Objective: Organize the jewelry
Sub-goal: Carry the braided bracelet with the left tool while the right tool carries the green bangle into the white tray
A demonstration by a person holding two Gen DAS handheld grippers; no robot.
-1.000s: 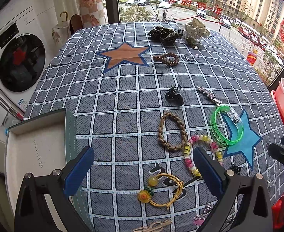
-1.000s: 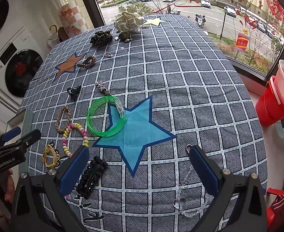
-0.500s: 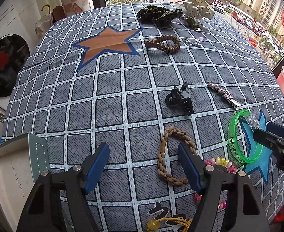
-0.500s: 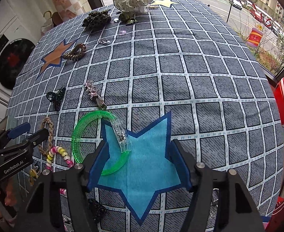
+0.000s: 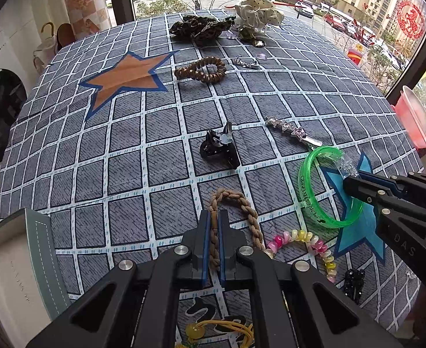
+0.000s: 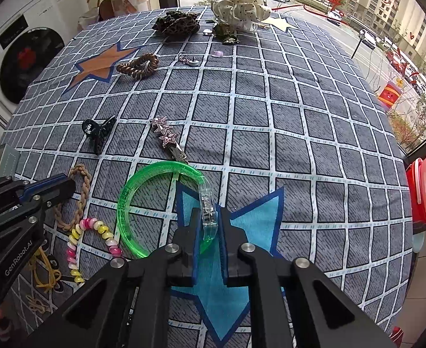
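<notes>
At the far left edge of the tabletop (image 5: pixel 68 150) an open box with a grey-green stitched rim (image 5: pixel 43 261) is lying just beside the left gripper (image 5: pixel 213 223), which a second ago was hanging spread wide above the yellow cord bracelet (image 5: pixel 213 329) and is now sitting lower and further in, its blue pads having just been closing until they are pinching the straight end of the braided tan bracelet (image 5: pixel 243 203) between them, the rest of the braid still lying in its loop on the checked cloth; just right of it the pastel beaded bracelet (image 5: pixel 308 239) is resting untouched, and beyond it the black claw clip (image 5: pixel 220 148) and the star-studded hair clip (image 5: pixel 292 130) are staying where they were, with the brown coil hair tie (image 5: pixel 201 69), the leopard scrunchie (image 5: pixel 201 27) and the white dotted scrunchie (image 5: pixel 257 11) lying at the far side near the window; further right the right gripper (image 6: pixel 208 220), which earlier was hovering open over the lower point of the blue star print (image 6: pixel 236 232) beside a black beaded clip (image 5: pixel 355 285), is now sitting over the star's upper part, its pads having just been closing and now clamping the clear clasp section of the green bangle (image 6: pixel 131 203), which is lying flat, partly on the star and partly on the grey squares
</notes>
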